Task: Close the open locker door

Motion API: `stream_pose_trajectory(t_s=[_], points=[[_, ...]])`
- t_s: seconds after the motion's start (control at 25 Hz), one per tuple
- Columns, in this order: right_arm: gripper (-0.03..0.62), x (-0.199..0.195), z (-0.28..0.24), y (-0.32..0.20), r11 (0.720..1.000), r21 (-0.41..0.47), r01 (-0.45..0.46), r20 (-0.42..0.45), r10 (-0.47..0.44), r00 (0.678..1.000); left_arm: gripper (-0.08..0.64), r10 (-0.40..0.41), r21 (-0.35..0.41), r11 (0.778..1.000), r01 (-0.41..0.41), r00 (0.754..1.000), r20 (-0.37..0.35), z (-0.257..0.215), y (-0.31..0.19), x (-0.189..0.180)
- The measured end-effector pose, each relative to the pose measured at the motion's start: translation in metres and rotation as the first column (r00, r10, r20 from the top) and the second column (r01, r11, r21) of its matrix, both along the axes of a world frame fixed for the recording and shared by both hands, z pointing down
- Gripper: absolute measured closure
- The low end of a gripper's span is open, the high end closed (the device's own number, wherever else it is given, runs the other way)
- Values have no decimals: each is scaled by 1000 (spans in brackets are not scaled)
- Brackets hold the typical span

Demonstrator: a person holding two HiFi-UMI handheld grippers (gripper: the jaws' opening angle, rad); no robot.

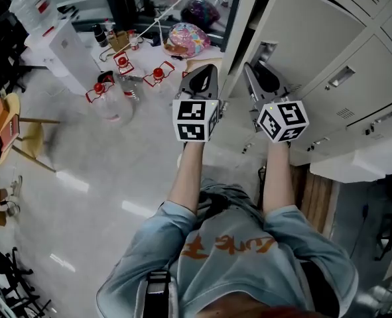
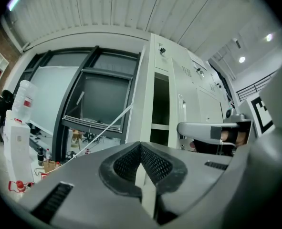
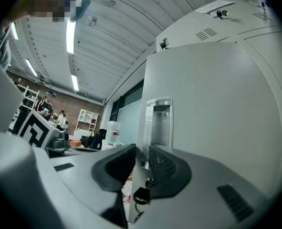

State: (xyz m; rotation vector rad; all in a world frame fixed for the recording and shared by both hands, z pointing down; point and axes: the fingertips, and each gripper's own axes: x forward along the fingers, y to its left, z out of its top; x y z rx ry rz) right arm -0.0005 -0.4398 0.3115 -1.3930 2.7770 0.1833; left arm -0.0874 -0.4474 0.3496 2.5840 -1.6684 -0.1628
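- Currently the locker door stands open, swung out from the locker bank.
- Right gripper: jaws clenched on the door's free edge, one pad on each face, just below the recessed handle.
- Left gripper: jaws pressed together with nothing between them, held beside the right gripper and facing the open compartment.

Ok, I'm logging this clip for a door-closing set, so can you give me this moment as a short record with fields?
setting: bank of grey lockers, one standing open
locker door: swung open, free edge toward the person
right tool: closed on the door's free edge, just below the recessed handle
key: small, on a ring, hanging at the door's edge
left tool: shut, nothing in it, touching nothing
task state: door not yet closed
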Motion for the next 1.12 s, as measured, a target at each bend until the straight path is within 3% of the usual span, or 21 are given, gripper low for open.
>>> stream_pose_trajectory(t_s=[0.32,0.56,1.12], points=[[514,-2,0,-35,996,-20,-84,-30,83,996,541,13,-18,1000,-14,998,-59,6,-28,-7],[523,0,3,-57,990,-30,-140,-39,139,989,541,40,-21,999,-42,997,-59,11,-43,-1],[526,5,3,-89,965,-24,-261,-48,259,965,541,14,-32,999,-16,998,-61,16,-57,-14]])
